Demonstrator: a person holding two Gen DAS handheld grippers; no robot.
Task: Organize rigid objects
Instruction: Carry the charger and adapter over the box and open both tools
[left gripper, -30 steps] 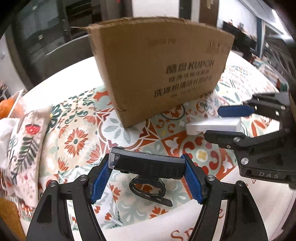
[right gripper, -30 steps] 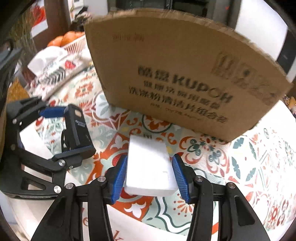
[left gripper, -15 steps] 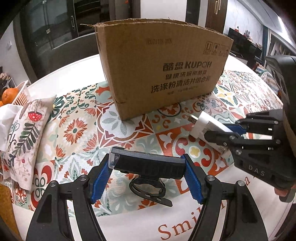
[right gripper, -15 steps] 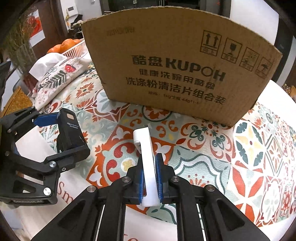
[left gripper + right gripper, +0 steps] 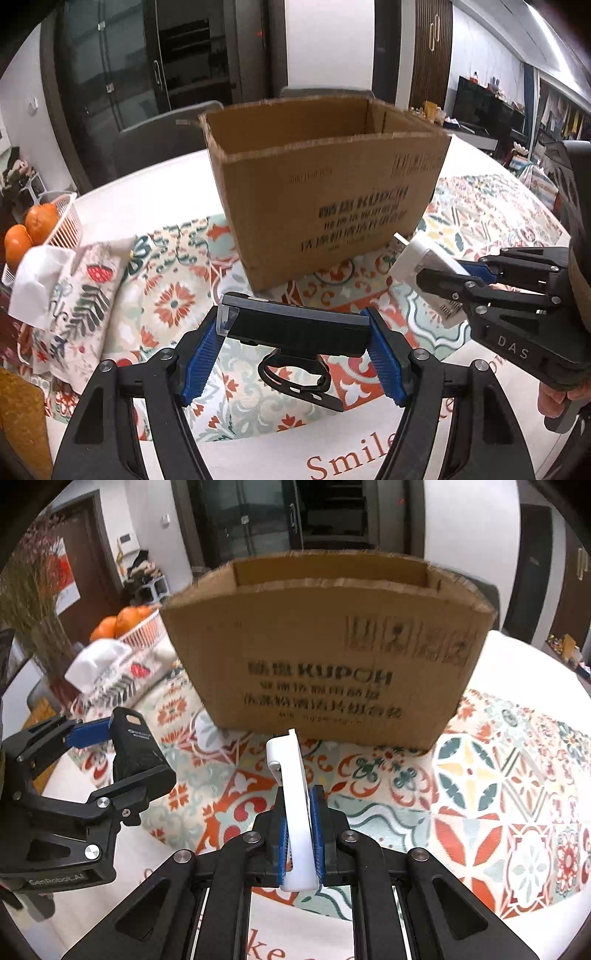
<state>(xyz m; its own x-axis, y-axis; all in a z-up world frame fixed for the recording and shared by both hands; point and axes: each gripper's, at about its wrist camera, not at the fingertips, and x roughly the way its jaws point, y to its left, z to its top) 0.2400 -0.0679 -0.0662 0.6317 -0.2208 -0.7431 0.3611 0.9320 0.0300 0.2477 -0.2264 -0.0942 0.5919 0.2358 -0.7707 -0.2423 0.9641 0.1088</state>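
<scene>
Since a second ago: both hand-held grippers have risen off the patterned cloth, each carrying its load; the box's open top now shows.

Left wrist view: left hand-held gripper (image 5: 293,352) clamps a black device (image 5: 293,326) crosswise between blue pads, strap loop hanging beneath it. Cardboard box (image 5: 325,199) stands upright at 12 o'clock, directly ahead, near wall facing the camera, between the load and the far side of the surface (image 5: 155,184). At 3 o'clock, right hand-held gripper (image 5: 448,273) pinches a white flat block (image 5: 417,258), clear of the cloth (image 5: 173,302). At 9 o'clock, a floral pouch (image 5: 81,306), white tissue (image 5: 37,280), basket of oranges (image 5: 33,229).

Right wrist view: right hand-held gripper (image 5: 300,836), jaws narrow, squeezes the white flat block (image 5: 293,797) edge-on, upright. Box (image 5: 325,653) at 12 o'clock blocks the way ahead. Left hand-held gripper (image 5: 107,760) with the black device (image 5: 135,753) at 9 o'clock; oranges (image 5: 122,622) at 10 o'clock.
</scene>
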